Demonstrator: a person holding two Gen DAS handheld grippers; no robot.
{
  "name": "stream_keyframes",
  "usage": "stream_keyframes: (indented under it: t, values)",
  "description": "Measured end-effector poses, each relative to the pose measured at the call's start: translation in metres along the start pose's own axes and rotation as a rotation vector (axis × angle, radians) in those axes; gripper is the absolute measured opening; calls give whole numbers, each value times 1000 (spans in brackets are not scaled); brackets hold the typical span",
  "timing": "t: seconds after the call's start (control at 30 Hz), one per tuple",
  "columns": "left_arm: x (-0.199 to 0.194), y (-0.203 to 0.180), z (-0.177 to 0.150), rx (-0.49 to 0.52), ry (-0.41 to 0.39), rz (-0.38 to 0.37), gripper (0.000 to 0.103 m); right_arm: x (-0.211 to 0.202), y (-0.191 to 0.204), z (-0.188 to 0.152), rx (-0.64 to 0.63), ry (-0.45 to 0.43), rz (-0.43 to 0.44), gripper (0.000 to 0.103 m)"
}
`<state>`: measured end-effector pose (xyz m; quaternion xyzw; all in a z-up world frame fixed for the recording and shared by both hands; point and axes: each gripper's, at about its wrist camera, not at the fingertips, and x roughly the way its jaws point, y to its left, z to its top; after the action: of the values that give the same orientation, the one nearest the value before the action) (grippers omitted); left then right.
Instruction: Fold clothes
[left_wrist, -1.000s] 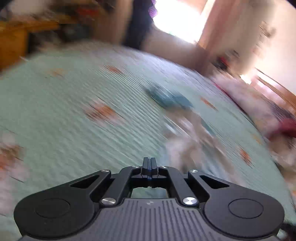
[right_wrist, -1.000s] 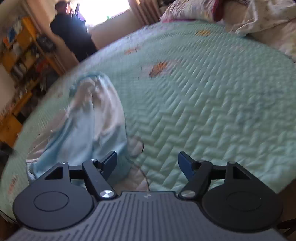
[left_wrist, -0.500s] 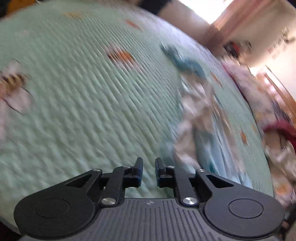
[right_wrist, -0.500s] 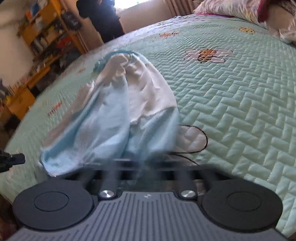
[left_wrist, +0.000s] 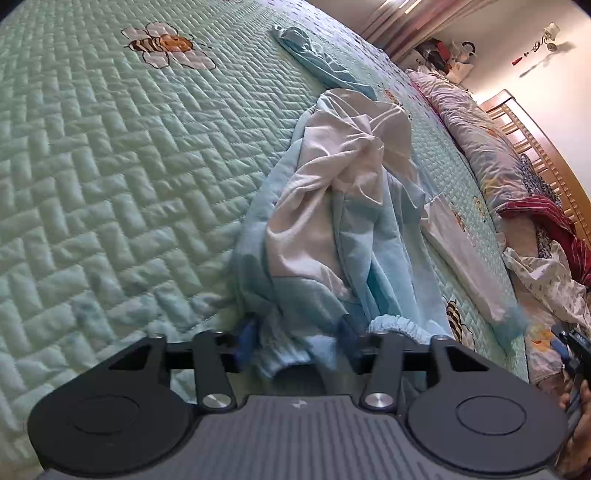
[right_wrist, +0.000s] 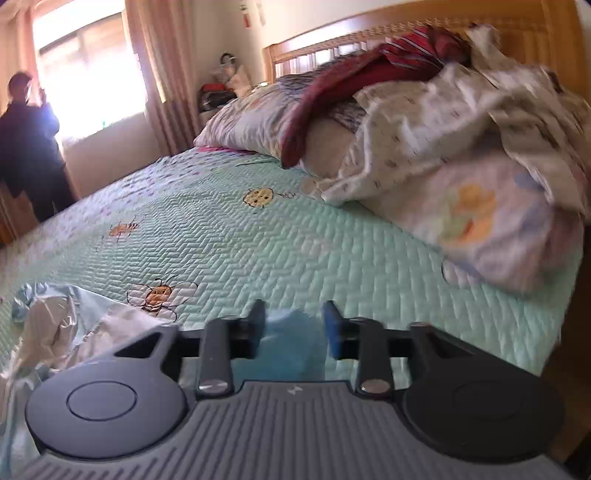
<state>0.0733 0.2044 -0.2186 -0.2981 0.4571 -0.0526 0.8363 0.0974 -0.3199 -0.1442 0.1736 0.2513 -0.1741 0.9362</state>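
A crumpled light-blue and white garment (left_wrist: 332, 206) lies lengthwise on the mint quilted bedspread (left_wrist: 110, 166). My left gripper (left_wrist: 297, 339) is low at its near hem. Its jaws are opening, and the bunched blue hem sits between the fingers. In the right wrist view the same garment (right_wrist: 66, 325) shows at lower left. My right gripper (right_wrist: 294, 326) points toward the headboard; its jaws are opening with a blurred fold of blue fabric (right_wrist: 291, 343) filling the gap. The right gripper (left_wrist: 570, 347) and the hand holding it also show at the left view's right edge.
Pillows and a heap of patterned bedding (right_wrist: 461, 147) with a dark red cloth (right_wrist: 369, 70) lie against the wooden headboard (right_wrist: 406, 33). A person (right_wrist: 29, 140) stands by the bright window beyond the bed. The bedspread (right_wrist: 258, 240) stretches between garment and pillows.
The left gripper dropped to the garment's near hem and its jaws went from shut to apart. The right gripper closed at the garment's edge, swung toward the headboard, and its jaws parted again.
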Motion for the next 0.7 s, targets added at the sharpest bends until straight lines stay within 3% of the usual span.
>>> stream_keyframes:
  t: [0.07, 0.1, 0.13, 0.17, 0.3, 0.43, 0.53, 0.57, 0.7]
  values:
    - [4, 0, 4, -15, 9, -6, 51, -7, 2, -23, 41, 32, 63, 55]
    - [5, 0, 6, -11, 17, -7, 41, -11, 5, -35, 62, 54, 99, 55]
    - [5, 0, 8, -2, 21, 0, 16, -13, 8, -48, 82, 90, 136, 55]
    - [4, 0, 9, 1, 19, 10, 11, -14, 12, -61, 95, 129, 176, 55]
    - [-23, -3, 7, 6, -95, 63, 8, -22, 41, -98, 36, 239, 269, 55]
    - [-99, -14, 10, 123, -312, 132, 7, -32, 56, -107, 16, 260, 290, 55]
    - [-159, -6, 11, 147, -454, 174, 0, -40, 63, -103, 11, 265, 329, 55]
    - [-173, -1, 12, 146, -478, 183, 0, -40, 70, -106, -8, 274, 353, 55]
    - [-184, 25, 12, 101, -413, 201, 1, -51, 118, -125, -190, 329, 512, 56]
